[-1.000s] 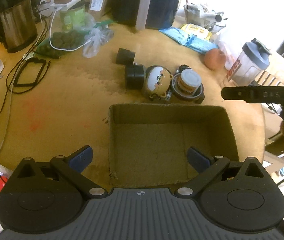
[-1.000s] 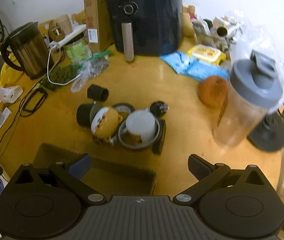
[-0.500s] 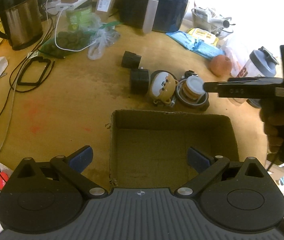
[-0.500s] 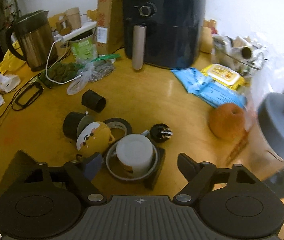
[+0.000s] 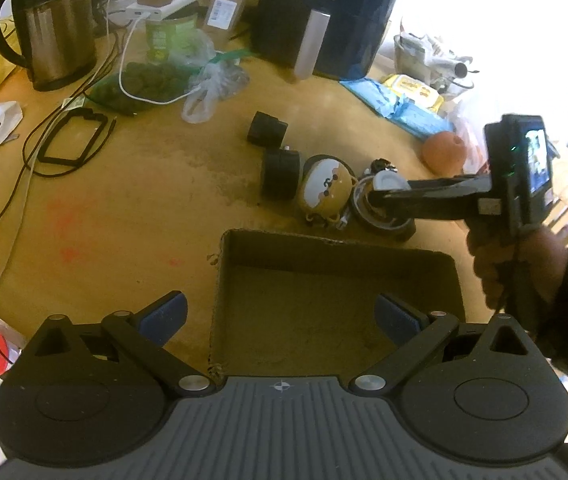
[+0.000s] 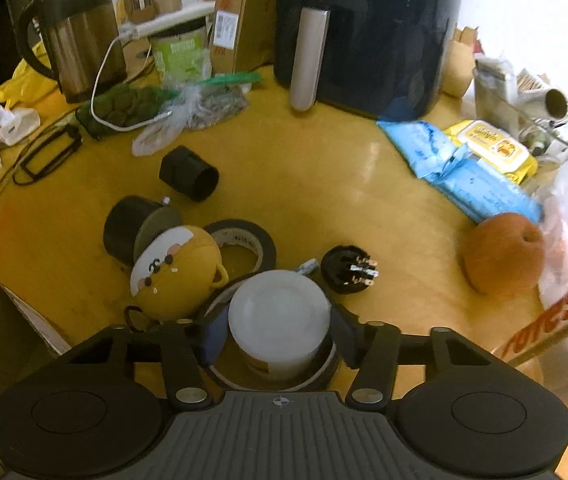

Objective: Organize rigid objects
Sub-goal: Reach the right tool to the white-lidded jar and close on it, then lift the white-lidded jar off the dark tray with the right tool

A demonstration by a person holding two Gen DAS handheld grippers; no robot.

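White-lidded jar (image 6: 279,316) sits inside tape ring (image 6: 326,368) on wooden table (image 6: 324,200), btwn fingers of right gripper (image 6: 279,336); jaws closing round lid, pads beside it, contact can't tell. Left gripper (image 5: 279,316) wide, nothing in it, hovers over cardboard box (image 5: 336,252). Yellow plush toy (image 6: 175,272) just left of jar; black plug (image 6: 348,269) behind-right.

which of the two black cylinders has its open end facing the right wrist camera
The far black cylinder, lying alone on its side; its hollow mouth shows. The near black cylinder beside the plush toy shows a closed face.
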